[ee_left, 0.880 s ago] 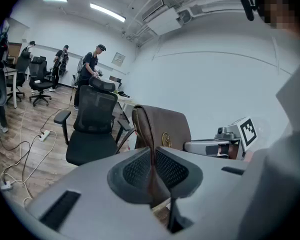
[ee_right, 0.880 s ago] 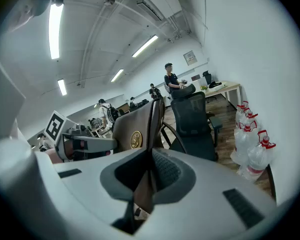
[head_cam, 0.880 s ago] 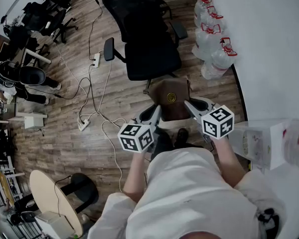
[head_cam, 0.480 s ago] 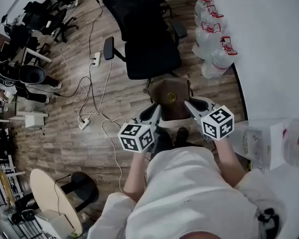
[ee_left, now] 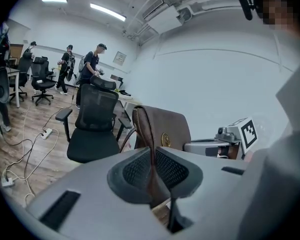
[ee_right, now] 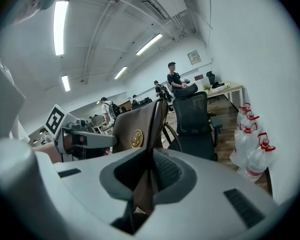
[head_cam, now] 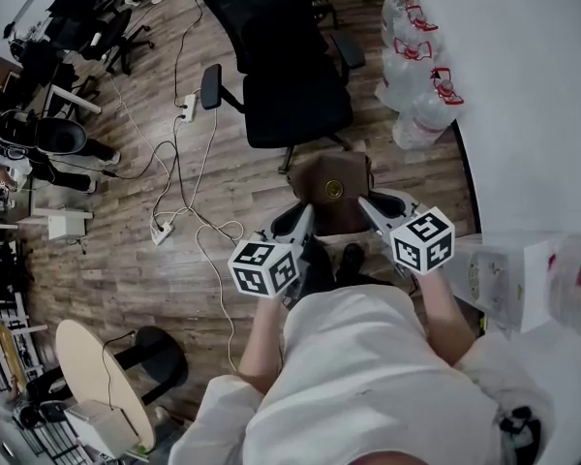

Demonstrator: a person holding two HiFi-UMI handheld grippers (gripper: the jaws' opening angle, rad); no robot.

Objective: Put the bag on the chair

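Observation:
A brown leather bag point(head_cam: 331, 195) with a round gold emblem hangs between my two grippers, just short of the black office chair point(head_cam: 295, 114). My left gripper point(head_cam: 303, 216) is shut on the bag's left edge point(ee_left: 149, 149), the leather pinched between its ribbed pads. My right gripper point(head_cam: 366, 205) is shut on the bag's right edge point(ee_right: 151, 149) in the same way. The chair point(ee_left: 92, 129) stands ahead with its seat bare point(ee_right: 197, 129).
Several large water bottles point(head_cam: 416, 76) stand against the white wall at the right. Cables and a power strip point(head_cam: 186, 114) lie on the wood floor left of the chair. More chairs and people point(ee_left: 90, 66) are at the far left. A box point(head_cam: 508, 274) sits at my right.
The view has shifted slightly: the chair and the floor cables sit a little higher in the picture. The bag and both grippers keep their places relative to each other.

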